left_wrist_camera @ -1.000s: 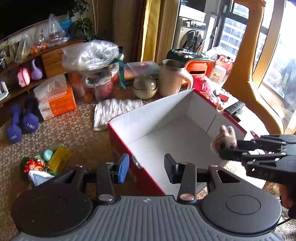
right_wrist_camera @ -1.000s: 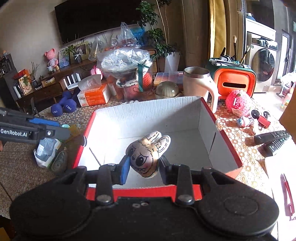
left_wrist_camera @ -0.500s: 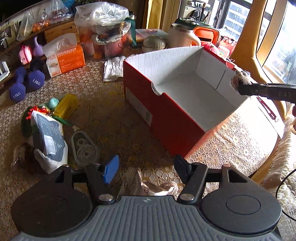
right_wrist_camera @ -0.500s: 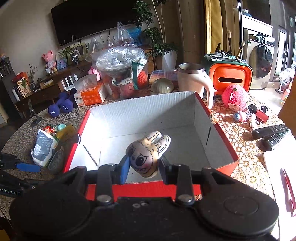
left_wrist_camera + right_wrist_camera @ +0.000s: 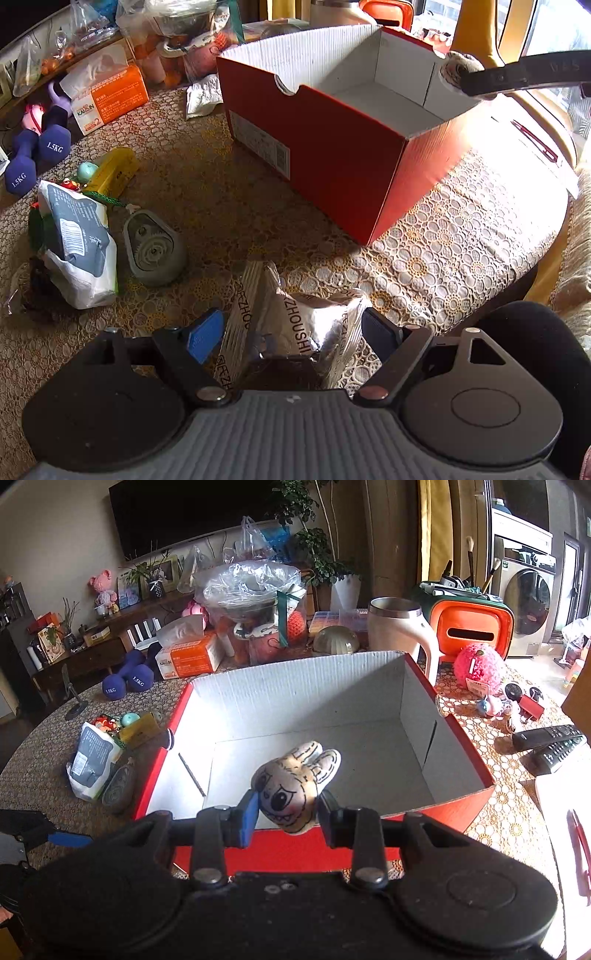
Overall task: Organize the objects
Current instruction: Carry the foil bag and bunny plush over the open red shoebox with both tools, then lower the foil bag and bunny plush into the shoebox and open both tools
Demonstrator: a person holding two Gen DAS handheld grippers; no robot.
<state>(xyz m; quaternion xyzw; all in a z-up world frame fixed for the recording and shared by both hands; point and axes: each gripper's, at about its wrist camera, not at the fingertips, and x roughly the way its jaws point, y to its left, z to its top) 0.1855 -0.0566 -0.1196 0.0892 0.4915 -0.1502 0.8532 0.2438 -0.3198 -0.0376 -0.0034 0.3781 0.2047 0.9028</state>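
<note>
Your right tool (image 5: pixel 284 808) is clamped on the plush (image 5: pixel 295 782), a small cream rabbit-faced toy pinched low on its body so the head and ears stand clear above the pads. You hold it over the near rim of the box (image 5: pixel 461 738), just inside the opening, which looks like the position for a drop: let go here and it should land on the box floor, not on the rim. The box is otherwise bare apart from a thin stick (image 5: pixel 192 775) leaning along its left wall.

Your left tool (image 5: pixel 291 332) is spread wide and sits low over the foil pouch (image 5: pixel 314 325), which lies crumpled on the surface near its front edge, short of the box's near corner. The pads flank the pouch on both sides; the blue pad looks just off the foil, and whether the dark one touches I cannot tell. It has not closed. Straddling the widest crumple makes sense, since the foil should buckle inward and give the pads something to bite.

Left of the pouch, toward the surface's left edge, a grey pack (image 5: pixel 74 243) and a gear case (image 5: pixel 153 253) wait.
</note>
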